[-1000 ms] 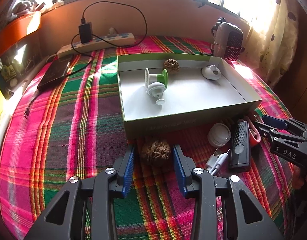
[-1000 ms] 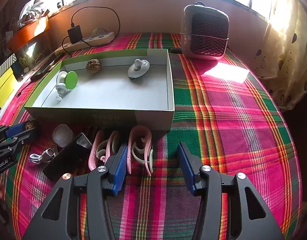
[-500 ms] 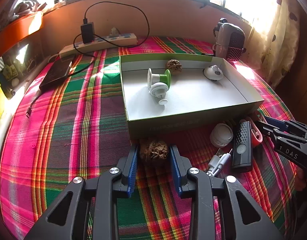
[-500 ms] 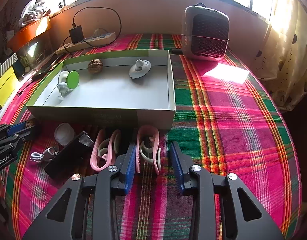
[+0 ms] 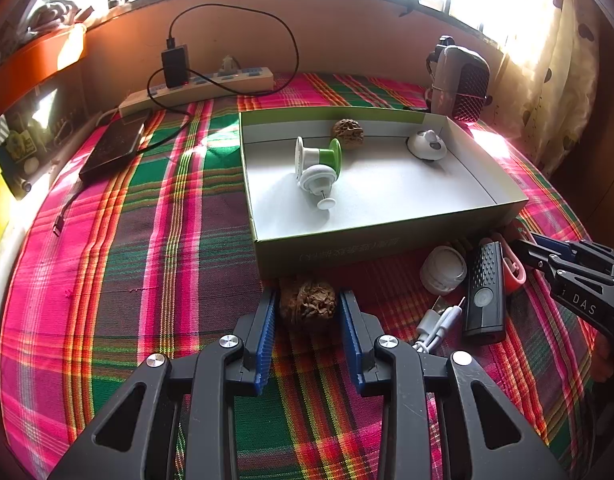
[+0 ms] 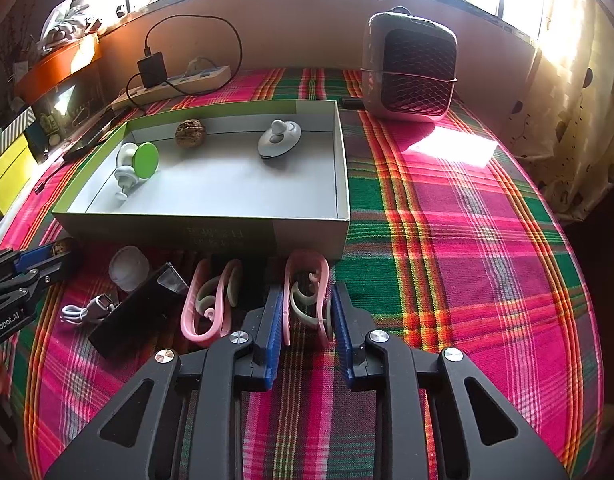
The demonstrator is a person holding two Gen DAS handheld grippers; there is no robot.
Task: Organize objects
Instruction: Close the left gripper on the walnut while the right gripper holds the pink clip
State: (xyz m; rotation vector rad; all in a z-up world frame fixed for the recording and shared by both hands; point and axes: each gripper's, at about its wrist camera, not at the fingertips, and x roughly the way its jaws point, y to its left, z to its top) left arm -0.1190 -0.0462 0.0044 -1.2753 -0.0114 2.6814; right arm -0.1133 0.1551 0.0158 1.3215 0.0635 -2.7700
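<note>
A brown walnut (image 5: 307,308) lies on the plaid cloth just in front of the open green-and-white box (image 5: 347,248). My left gripper (image 5: 307,296) is shut on it, blue pads against both sides. My right gripper (image 6: 307,292) is shut on a pink hook (image 6: 307,255) with a pale inner loop, close to the box's front wall (image 6: 187,232). Inside the box are a second walnut (image 5: 347,134), a green-and-white spool-shaped piece (image 5: 319,160) and a white round knob (image 5: 427,146). Each gripper shows at the edge of the other's view.
Between the grippers lie a white round cap (image 5: 443,270), a black device (image 5: 485,288), a white cable (image 5: 439,320) and another pink hook (image 6: 211,304). A power strip (image 5: 199,84), a dark flat device (image 5: 115,148) and a small heater (image 6: 411,76) stand farther back.
Both grippers have closed without moving: the left jaws came in against the walnut, the right jaws came in on the pink hook.
</note>
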